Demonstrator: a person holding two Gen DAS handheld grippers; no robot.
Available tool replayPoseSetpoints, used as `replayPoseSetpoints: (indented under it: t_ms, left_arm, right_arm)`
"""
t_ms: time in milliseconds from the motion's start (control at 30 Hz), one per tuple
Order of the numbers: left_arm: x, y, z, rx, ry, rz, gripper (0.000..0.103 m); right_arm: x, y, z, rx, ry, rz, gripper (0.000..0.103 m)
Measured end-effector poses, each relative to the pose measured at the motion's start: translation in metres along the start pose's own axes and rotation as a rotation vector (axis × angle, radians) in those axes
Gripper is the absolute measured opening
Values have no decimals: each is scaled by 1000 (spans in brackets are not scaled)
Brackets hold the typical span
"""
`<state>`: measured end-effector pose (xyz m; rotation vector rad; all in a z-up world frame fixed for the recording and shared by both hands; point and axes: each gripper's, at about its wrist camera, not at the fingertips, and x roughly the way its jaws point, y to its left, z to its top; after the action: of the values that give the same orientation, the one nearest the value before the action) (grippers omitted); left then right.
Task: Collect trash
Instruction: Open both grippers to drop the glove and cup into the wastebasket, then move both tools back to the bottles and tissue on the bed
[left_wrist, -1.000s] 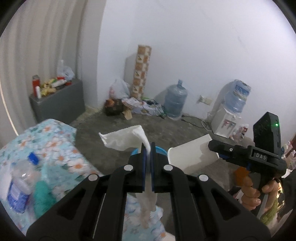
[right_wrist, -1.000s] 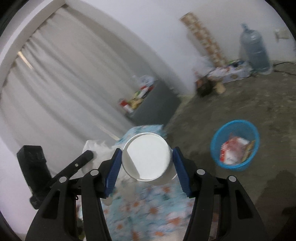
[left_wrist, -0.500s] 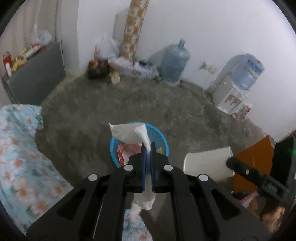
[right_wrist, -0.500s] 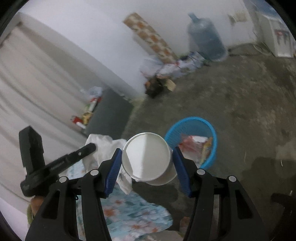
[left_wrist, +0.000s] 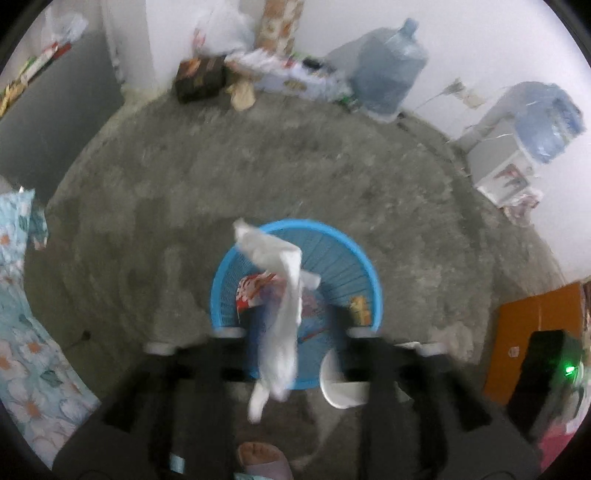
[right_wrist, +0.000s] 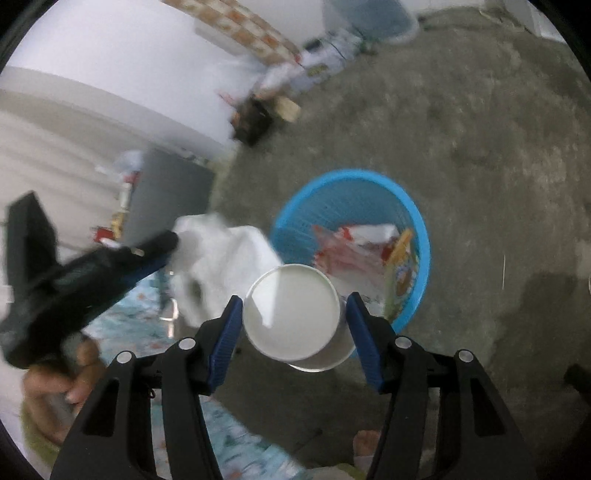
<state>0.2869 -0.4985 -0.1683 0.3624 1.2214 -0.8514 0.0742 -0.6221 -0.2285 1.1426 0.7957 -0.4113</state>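
A blue plastic basket (left_wrist: 343, 254) stands on the floor with wrappers inside; it also shows in the right wrist view (right_wrist: 354, 188). My left gripper (left_wrist: 295, 332) is open above it, jaws wide apart and blurred. A white tissue (left_wrist: 284, 295) hangs loose between the jaws over the basket; it also shows in the right wrist view (right_wrist: 225, 258). My right gripper (right_wrist: 295, 314) is shut on a white paper cup (right_wrist: 291, 314), held near the basket's rim. The cup also shows in the left wrist view (left_wrist: 343, 384).
Concrete floor (left_wrist: 258, 177) all round. Floral cloth (left_wrist: 22, 314) at left. Water jugs (left_wrist: 388, 70), a dispenser (left_wrist: 517, 147), bags and boxes line the far wall. An orange box (left_wrist: 532, 332) sits at right. A foot (left_wrist: 258, 458) shows below.
My left gripper has opened over the basket and let go of the tissue, which is dropping. Both grippers have moved closer to the basket. The right gripper still holds the cup.
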Motion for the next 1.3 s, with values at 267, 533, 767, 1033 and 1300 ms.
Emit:
replayPoseSetpoints:
  t_ms: [267, 533, 767, 1033, 1300]
  left_arm:
    - [-19, -7, -9, -3, -50, -12, 59]
    - [-141, -33, -36, 28, -248, -70, 69]
    - [-258, -46, -93, 78, -417, -62, 80]
    - [-358, -12, -189, 50, -549, -8, 85]
    - [-408, 55, -281, -57, -619, 184, 89]
  right_arm:
    - [-3, -27, -16, 82, -30, -35, 68]
    - [-66, 11, -34, 12, -130, -13, 68]
    - [-121, 75, -63, -129, -175, 46, 70]
    - [-169, 153, -108, -368, -178, 111, 78]
    - [-184, 208, -162, -558, -126, 117, 87]
